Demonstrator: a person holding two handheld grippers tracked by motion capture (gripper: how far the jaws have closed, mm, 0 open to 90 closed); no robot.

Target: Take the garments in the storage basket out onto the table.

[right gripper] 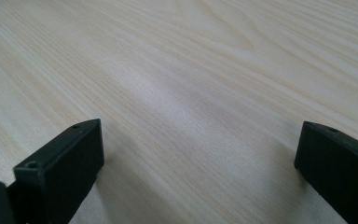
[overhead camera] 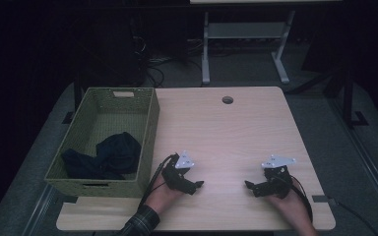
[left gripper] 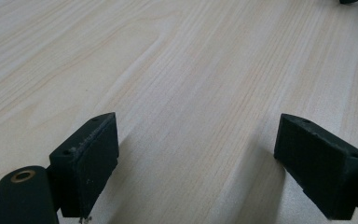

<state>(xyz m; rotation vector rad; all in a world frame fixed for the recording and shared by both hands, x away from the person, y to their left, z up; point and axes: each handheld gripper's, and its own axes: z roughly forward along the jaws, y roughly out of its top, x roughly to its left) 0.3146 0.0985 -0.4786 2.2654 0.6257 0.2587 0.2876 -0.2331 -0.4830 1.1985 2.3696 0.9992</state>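
A pale wooden table (overhead camera: 226,132) carries both hand-held grippers near its front edge. My left gripper (overhead camera: 200,184) rests low at the front left, pointing right; in the left gripper view its jaws stand wide apart over bare wood (left gripper: 196,126) with nothing between them. My right gripper (overhead camera: 247,185) sits at the front right, pointing left toward the other; the right gripper view shows its jaws spread wide over bare wood (right gripper: 200,130), holding nothing. A green woven basket (overhead camera: 150,128) stands on the table's left side with dark cloth (overhead camera: 113,152) bunched inside it.
A round cable hole (overhead camera: 227,100) marks the table's far middle. Behind the table, in the dark, stands a white desk frame (overhead camera: 246,44), with cables (overhead camera: 152,66) on the floor. Bare tabletop lies between and beyond the grippers.
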